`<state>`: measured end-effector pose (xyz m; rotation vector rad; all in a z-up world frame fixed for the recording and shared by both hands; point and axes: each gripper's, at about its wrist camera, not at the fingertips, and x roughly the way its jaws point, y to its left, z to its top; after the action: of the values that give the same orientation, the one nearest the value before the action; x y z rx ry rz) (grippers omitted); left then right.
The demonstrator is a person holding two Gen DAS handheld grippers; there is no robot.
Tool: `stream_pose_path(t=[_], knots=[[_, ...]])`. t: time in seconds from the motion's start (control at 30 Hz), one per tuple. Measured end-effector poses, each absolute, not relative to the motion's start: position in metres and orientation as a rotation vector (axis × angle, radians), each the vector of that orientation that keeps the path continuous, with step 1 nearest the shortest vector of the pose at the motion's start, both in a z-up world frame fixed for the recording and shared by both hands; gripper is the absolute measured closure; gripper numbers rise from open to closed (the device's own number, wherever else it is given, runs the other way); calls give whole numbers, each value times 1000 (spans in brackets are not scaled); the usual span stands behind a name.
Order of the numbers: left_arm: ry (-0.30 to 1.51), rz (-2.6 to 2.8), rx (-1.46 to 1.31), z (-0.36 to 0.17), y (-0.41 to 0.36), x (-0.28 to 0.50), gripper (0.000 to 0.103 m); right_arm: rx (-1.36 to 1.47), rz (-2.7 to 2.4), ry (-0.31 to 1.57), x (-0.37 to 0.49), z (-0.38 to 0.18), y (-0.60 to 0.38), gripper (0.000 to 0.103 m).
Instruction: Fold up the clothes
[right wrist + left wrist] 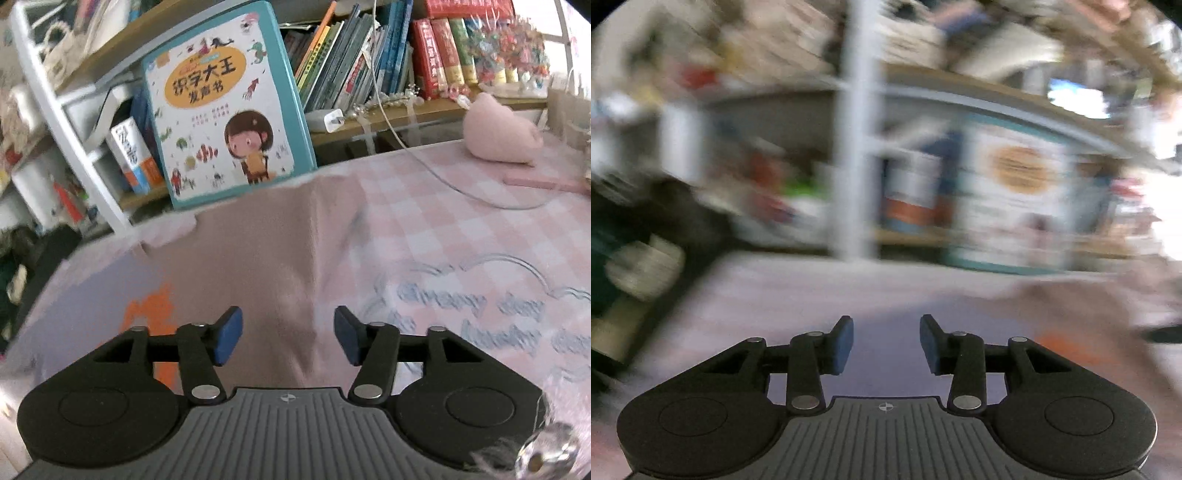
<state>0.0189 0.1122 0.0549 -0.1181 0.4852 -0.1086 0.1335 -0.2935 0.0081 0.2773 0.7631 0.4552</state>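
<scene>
Fingers point(232, 341) of both grippers parted, nothing between them; no grip on anything. Mauve garment point(258, 251) lies flat under them, this side of the picture book point(225, 103). Smooth creases, pinch hem squarely before folding.

Checked bedsheet point(461, 229) right open; upright book point(225, 107) blocks ahead.

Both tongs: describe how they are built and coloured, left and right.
The left tongs and the right tongs look alike. Each has a grey ribbed base plate with a small crosshair mark, two round black housings at the sides, and black link arms joined by silver pivot pins. Each finger ends in a flat blue pad. No cables, hands or sleeves show in either view.
</scene>
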Motion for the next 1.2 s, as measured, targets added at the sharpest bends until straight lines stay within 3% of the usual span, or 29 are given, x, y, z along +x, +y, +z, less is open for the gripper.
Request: stream_pose_path(t=[0.17, 0.3, 0.57, 0.67, 0.77, 0.9, 1.03, 1.2], knots=[[572, -303, -170, 26, 61, 30, 63, 397, 426, 828, 163, 1, -286, 49], [659, -277, -110, 8, 50, 35, 63, 391, 385, 816, 164, -2, -280, 87], [674, -223, -81, 0, 60, 34, 63, -181, 728, 347, 57, 53, -188, 91], [666, -206, -68, -1, 57, 37, 63, -403, 973, 486, 24, 38, -143, 77], [654, -202, -41, -2, 54, 33, 63, -367, 1081, 605, 19, 26, -136, 52], [642, -199, -14, -3, 51, 30, 63, -213, 1137, 655, 28, 34, -155, 41], [633, -203, -15, -5, 52, 30, 62, -72, 1136, 672, 41, 50, -180, 39], [623, -204, 2, -5, 51, 29, 62, -141, 872, 642, 53, 54, -197, 39]])
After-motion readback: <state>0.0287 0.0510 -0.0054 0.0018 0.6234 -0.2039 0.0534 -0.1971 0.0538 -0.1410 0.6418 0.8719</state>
